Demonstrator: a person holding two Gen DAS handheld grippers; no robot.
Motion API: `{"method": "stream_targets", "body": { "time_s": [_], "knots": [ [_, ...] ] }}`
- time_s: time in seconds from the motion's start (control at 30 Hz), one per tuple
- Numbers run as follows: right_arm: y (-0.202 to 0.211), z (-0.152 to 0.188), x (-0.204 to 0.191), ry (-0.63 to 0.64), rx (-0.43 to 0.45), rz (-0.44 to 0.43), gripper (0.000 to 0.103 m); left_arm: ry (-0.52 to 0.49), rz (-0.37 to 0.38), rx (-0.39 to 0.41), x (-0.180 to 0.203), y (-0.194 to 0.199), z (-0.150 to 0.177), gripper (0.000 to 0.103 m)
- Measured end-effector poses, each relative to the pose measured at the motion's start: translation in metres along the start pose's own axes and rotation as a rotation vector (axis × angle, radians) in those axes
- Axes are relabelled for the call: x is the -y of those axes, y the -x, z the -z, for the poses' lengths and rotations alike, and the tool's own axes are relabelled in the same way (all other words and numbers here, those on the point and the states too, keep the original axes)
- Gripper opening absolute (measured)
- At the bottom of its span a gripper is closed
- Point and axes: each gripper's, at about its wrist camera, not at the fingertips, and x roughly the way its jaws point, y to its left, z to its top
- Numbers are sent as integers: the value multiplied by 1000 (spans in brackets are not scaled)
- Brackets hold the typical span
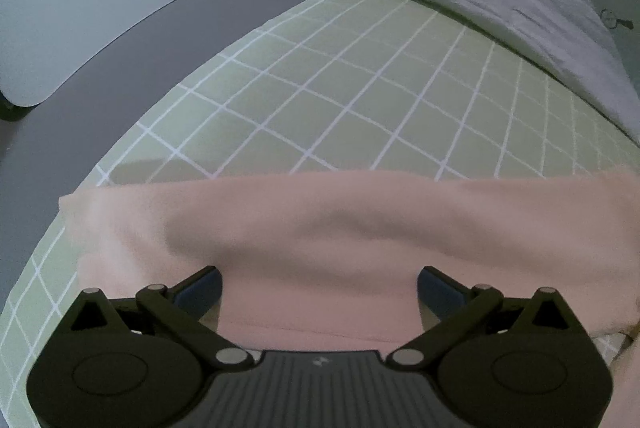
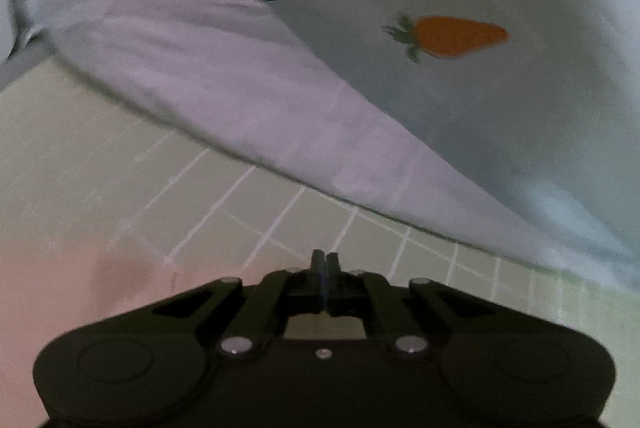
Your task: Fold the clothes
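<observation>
The left hand-held gripper (image 1: 319, 284), fingers spread, sits directly over the pink garment (image 1: 340, 228), whose long axis runs crosswise on the checked bed sheet (image 1: 360, 87); the right hand-held gripper (image 2: 325, 268), pressed together, has the garment to its left.

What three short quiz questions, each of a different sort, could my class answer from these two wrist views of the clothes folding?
1. True or false: the left gripper stands open over the pink garment.
2. The right gripper is: A open, B shut.
3. Fill in: the quilt bears an orange ____ print.

Key: 1 true; 2 B; 3 carrot.
</observation>
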Motion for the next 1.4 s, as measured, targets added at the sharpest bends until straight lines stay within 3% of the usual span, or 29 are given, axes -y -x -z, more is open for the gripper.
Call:
{"method": "stream_targets", "body": {
  "time_s": [0.03, 0.07, 0.1, 0.13, 0.17, 0.27, 0.43, 0.53, 0.7, 0.77, 0.8, 0.83, 0.87, 0.9, 0.97, 1.13, 1.37, 1.4],
  "knots": [
    [1, -1, 5, -49, -15, 8, 8, 6, 18, 0, -3, 2, 0, 103],
    [2, -3, 11, -99, -30, 17, 31, 19, 39, -2, -8, 5, -1, 103],
    [13, 7, 11, -126, -37, 22, 47, 33, 58, -4, -14, 8, -2, 103],
    [25, 19, 11, -150, -44, 27, 82, 48, 68, -1, -20, 11, -2, 103],
    [36, 30, 11, -175, -50, 32, 100, 64, 69, 6, -28, 15, -1, 103],
    [71, 63, 11, -249, -71, 46, 100, 107, 49, 26, -52, 25, 4, 103],
    [130, 119, 11, -372, -104, 70, 101, 162, -54, 32, -86, 26, 12, 103],
    [156, 168, 11, -454, -189, 58, 102, 203, -64, 15, -99, 18, 14, 103],
    [187, 201, 2, -425, -212, 62, 102, 200, -92, 20, -93, 10, 12, 101],
    [195, 207, 3, -442, -222, 54, 102, 180, -98, 33, -86, 12, 10, 90],
    [198, 209, 5, -465, -221, 45, 102, 170, -91, 42, -84, 15, 8, 74],
    [201, 212, 6, -480, -215, 40, 102, 163, -76, 46, -81, 18, 6, 51],
    [204, 215, 6, -495, -208, 34, 102, 162, -55, 46, -76, 22, 5, 40],
    [207, 218, 7, -509, -201, 29, 102, 161, -30, 44, -71, 26, 4, 16],
    [213, 225, 9, -538, -187, 18, 102, 151, 17, 51, -57, 37, 4, 13],
    [231, 245, 26, -630, -145, -2, 102, 18, 102, 144, 2, 86, 17, 11],
    [275, 280, 66, -770, -49, -13, 102, -234, 380, 172, 127, 154, 58, 10],
    [279, 282, 72, -779, -31, -7, 102, -280, 422, 170, 143, 163, 68, 15]
  ]
}}
